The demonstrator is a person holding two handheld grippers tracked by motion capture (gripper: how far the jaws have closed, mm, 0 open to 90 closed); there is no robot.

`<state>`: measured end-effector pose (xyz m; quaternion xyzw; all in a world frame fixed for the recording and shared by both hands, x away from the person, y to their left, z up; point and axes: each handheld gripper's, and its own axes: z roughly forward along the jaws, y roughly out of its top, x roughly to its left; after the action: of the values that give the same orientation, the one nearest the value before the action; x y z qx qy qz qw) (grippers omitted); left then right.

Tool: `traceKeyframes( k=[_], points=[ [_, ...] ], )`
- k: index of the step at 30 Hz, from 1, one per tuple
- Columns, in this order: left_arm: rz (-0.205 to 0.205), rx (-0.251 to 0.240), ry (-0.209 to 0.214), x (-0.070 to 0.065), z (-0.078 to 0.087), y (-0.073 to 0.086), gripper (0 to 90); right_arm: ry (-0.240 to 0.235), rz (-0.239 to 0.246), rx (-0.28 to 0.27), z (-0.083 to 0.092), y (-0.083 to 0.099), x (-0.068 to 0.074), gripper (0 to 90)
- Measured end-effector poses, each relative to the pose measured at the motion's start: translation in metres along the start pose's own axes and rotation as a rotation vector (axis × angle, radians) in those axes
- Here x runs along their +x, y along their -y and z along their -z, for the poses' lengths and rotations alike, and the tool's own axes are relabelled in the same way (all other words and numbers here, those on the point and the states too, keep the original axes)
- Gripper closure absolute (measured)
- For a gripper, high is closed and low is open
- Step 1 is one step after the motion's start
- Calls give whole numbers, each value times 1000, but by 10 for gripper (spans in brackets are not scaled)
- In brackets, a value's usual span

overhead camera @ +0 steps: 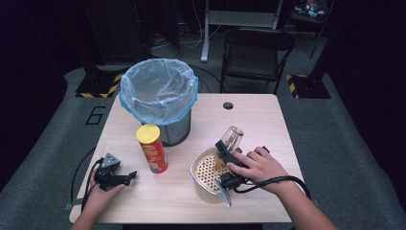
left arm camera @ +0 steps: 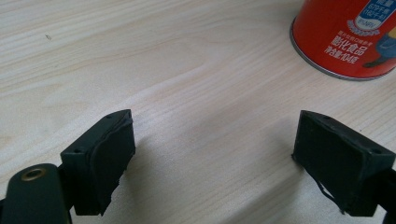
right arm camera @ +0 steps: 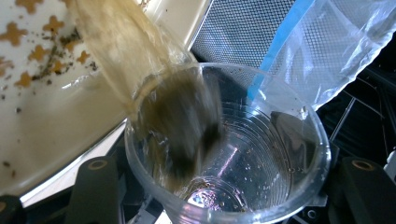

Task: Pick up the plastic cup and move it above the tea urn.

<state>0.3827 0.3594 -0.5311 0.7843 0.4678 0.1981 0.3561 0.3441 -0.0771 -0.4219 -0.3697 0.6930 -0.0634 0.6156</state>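
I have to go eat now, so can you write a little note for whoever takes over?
Right tool: shut on the clear cup, tipped over the strainer bowl; brown liquid is pouring out.
Left tool: open, holding nothing, low over the table beside the red chip can.
Lined bin stands behind the can.
Done: cup picked up, pour begun.
Left: finish emptying; probably bin the cup.

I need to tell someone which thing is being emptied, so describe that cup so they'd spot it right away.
On the wooden table, look right of the bin and the red can. The right gripper holds a cup tilted over a perforated white strainer. It is the clear plastic thing, pouring brown liquid.
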Motion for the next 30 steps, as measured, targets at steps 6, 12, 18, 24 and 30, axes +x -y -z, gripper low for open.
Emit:
traceKeyframes(
  k=[6,12,18,24,30],
  points=[
    [-1,-1,0,0,0,0,122,-5,0,-5,3,3,-6,351],
    [0,-1,0,0,0,0,122,-1,3,-15,5,3,-8,350],
    [0,0,0,0,0,0,122,5,6,-23,6,1,-9,349],
    [0,0,0,0,0,0,122,8,6,-28,8,0,-10,349],
    [0,0,0,0,0,0,122,5,7,-35,9,-1,-10,348]
  ],
)
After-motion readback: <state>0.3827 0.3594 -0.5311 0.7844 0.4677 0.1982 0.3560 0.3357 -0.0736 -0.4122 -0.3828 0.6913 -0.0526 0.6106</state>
